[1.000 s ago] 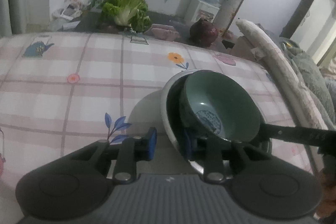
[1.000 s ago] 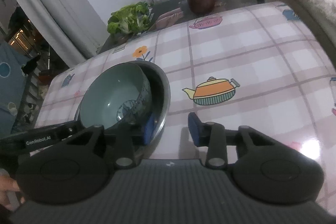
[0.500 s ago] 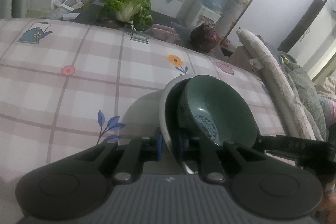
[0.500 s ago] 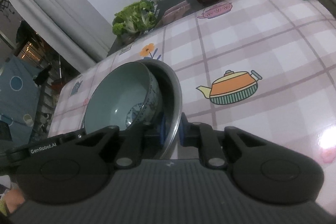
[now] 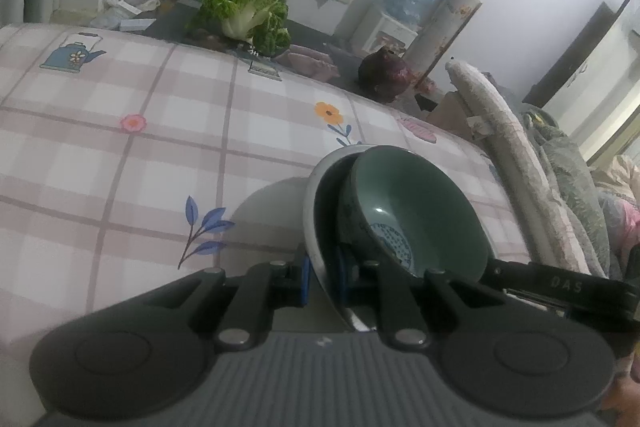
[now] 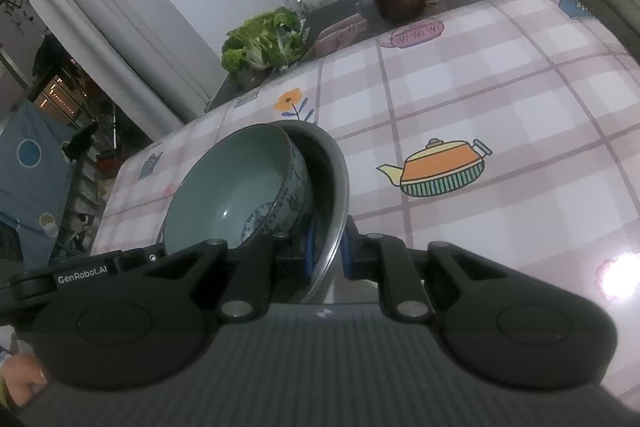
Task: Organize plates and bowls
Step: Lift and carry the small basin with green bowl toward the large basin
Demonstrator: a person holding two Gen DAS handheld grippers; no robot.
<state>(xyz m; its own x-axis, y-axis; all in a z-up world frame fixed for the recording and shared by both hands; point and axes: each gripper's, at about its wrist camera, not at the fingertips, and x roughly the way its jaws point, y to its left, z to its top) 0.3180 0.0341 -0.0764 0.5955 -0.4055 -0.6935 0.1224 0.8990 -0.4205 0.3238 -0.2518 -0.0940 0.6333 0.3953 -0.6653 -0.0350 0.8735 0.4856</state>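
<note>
I pinch opposite edges of the metal bowl (image 5: pixel 316 187) with my left gripper (image 5: pixel 322 277) and right gripper (image 6: pixel 326 255), both clamped on its rim, so the green bowl (image 6: pixel 236 187) nested inside lifts steadily off the near tablecloth (image 6: pixel 480 99).

Two bowls (image 5: pixel 416 211) (nested), two claws (image 5: pixel 323 277)
</note>
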